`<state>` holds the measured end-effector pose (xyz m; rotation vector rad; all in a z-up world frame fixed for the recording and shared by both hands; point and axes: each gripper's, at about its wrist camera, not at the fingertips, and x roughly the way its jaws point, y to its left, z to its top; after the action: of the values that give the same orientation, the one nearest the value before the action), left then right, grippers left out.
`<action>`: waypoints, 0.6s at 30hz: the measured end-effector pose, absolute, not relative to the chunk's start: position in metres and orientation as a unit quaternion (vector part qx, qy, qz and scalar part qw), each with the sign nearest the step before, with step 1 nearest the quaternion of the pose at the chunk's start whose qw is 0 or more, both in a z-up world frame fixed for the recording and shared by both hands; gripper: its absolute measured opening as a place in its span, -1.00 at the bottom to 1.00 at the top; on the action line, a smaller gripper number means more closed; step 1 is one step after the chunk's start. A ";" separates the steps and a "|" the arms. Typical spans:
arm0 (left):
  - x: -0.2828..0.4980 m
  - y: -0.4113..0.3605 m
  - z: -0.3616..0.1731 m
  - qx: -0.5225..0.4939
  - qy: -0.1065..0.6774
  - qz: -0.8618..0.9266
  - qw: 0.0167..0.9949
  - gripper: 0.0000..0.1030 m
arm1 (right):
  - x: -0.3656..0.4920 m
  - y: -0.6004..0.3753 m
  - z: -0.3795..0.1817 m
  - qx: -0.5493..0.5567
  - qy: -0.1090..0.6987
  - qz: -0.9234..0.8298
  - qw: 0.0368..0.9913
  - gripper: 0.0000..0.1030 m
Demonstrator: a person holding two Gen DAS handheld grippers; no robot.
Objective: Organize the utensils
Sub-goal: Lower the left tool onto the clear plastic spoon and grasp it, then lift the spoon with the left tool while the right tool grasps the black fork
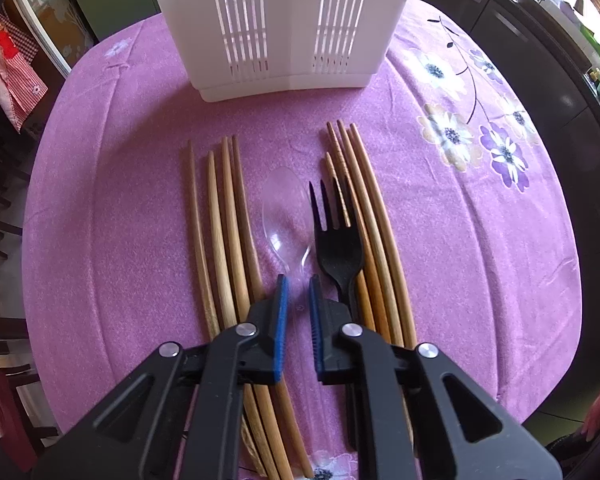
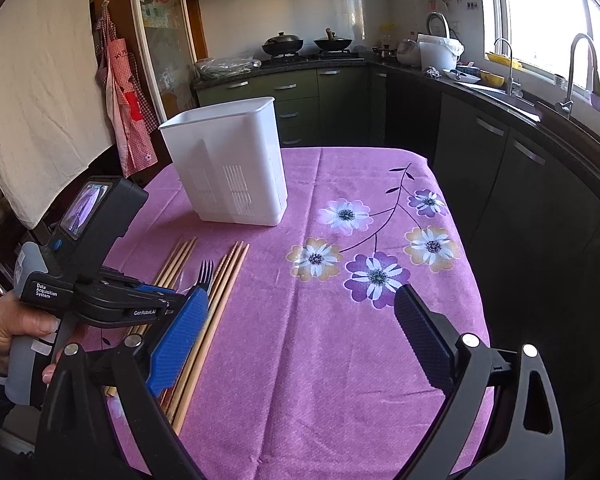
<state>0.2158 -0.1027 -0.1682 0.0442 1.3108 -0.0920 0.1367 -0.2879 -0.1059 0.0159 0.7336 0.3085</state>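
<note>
Left hand-held gripper clenched on the clear spoon's handle, with risks before the lift

The left hand-held gripper [image 1: 298, 280] points steeply down at the desk [image 1: 460, 260] and its blue pads are closed on the thin handle of the clear spoon [image 1: 286, 216], which lies flat between the left chopsticks [image 1: 224, 220] and the black fork [image 1: 336, 240]. The handle is smooth and narrow, so I think it can slip or turn when lifted; the right pad is just beside the fork and may drag it. The white holder [image 1: 284, 28] stands beyond the utensils, and its rim could catch a tilted spoon. The right hand-held gripper [image 2: 296, 320] hangs released and empty over the cloth.
</note>
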 end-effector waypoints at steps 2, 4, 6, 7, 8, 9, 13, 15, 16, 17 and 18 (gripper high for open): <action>0.218 -0.106 -0.169 0.023 0.606 -0.046 0.793 -0.83 | 0.138 -0.287 -0.107 0.007 0.360 0.149 0.921 0.80; 0.218 -0.105 -0.168 0.016 0.603 -0.048 0.796 -0.84 | 0.140 -0.287 -0.109 0.007 0.365 0.148 0.919 0.80; 0.217 -0.106 -0.162 0.008 0.594 -0.052 0.803 -0.84 | 0.143 -0.286 -0.110 0.008 0.373 0.149 0.916 0.80; 0.215 -0.105 -0.157 0.004 0.586 -0.055 0.808 -0.84 | 0.145 -0.285 -0.111 0.008 0.377 0.152 0.913 0.80; 0.212 -0.102 -0.151 -0.001 0.579 -0.058 0.813 -0.84 | 0.147 -0.284 -0.112 0.009 0.384 0.157 0.910 0.80; 0.209 -0.099 -0.143 -0.008 0.570 -0.062 0.819 -0.84 | 0.151 -0.282 -0.114 0.009 0.390 0.163 0.906 0.80; 0.195 -0.089 -0.110 -0.030 0.525 -0.069 0.848 -0.84 | 0.170 -0.265 -0.120 0.006 0.427 0.199 0.882 0.54; 0.187 -0.083 -0.096 -0.031 0.504 -0.066 0.861 -0.84 | 0.176 -0.252 -0.125 0.000 0.443 0.212 0.871 0.35; 0.182 -0.081 -0.090 -0.032 0.495 -0.066 0.866 -0.84 | 0.179 -0.245 -0.127 -0.003 0.451 0.219 0.865 0.23; 0.175 -0.076 -0.083 -0.032 0.486 -0.066 0.871 -0.84 | 0.183 -0.234 -0.131 -0.005 0.462 0.230 0.857 0.17; 0.170 -0.073 -0.078 -0.032 0.478 -0.066 0.875 -0.84 | 0.185 -0.227 -0.134 -0.007 0.469 0.237 0.851 0.06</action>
<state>0.1699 -0.0731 -0.0780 -0.0669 0.9978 -0.1370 0.1845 -0.2266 -0.1337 -0.0151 0.9871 0.4990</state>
